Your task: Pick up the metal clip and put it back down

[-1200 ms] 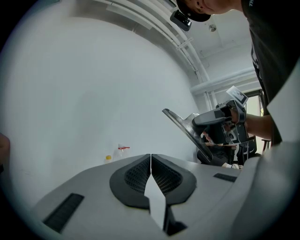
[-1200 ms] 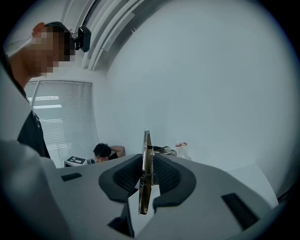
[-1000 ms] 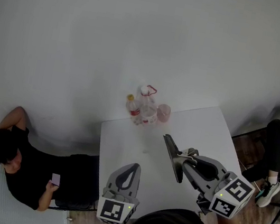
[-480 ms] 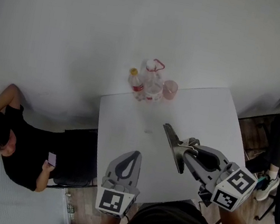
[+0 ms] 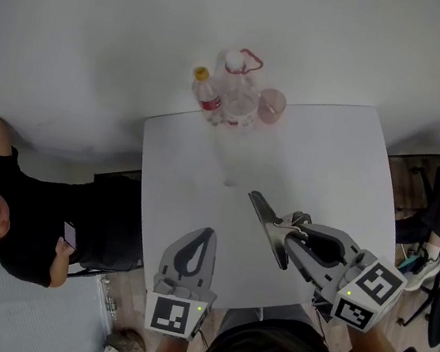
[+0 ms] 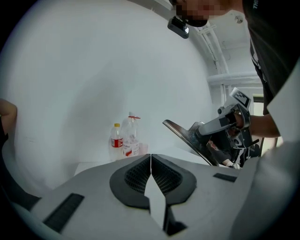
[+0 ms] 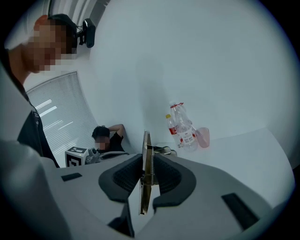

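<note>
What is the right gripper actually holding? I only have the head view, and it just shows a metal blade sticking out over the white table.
Observer: The right gripper view shows the right gripper shut on a metal clip, with the clip's coil spring sitting between the jaws.
Operator: And is the left gripper carrying anything?
Observer: No. The left gripper view shows the left gripper with its jaws together and nothing between them.

You are in a plain office or meeting room: bare white wall (image 5: 232, 13), one white counter (image 5: 322, 172), wood-pattern floor (image 5: 407, 174), window blinds (image 7: 51, 112). Also around you: plastic bottles (image 5: 232, 97) and a pink cup (image 5: 271, 105) at the counter's far edge, a person (image 5: 18, 220) seated alongside with a phone (image 5: 70, 235).
</note>
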Available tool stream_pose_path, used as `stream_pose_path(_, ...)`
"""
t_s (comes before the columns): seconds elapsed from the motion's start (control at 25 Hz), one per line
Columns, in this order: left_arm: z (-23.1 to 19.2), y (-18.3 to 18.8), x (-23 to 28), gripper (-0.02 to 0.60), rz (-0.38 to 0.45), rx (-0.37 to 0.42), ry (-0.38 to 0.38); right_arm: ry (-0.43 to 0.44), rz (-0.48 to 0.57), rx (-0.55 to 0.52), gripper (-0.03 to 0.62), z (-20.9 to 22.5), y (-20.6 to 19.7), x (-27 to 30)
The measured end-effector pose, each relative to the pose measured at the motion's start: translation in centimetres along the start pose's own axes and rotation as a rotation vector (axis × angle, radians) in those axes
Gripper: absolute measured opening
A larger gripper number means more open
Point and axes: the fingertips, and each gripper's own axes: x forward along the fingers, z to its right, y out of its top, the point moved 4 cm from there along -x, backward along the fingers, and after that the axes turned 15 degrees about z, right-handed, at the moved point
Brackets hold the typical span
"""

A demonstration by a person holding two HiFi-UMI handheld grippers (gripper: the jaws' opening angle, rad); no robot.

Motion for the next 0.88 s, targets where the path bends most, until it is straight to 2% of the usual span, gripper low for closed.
stream_pose_path(0.44,-1.1,-6.8,0.7,0.023,-0.108,-0.039,0.037,-0.003,-0.102,0.068,0.091,3.4,-6.0,1.7)
stream_pose_path(0.88,-1.8,-13.5,-0.3,0.023,-0.143,-0.089,0.075,-0.001,-0.195,0.118,0.091,5.6,-12.7,2.8)
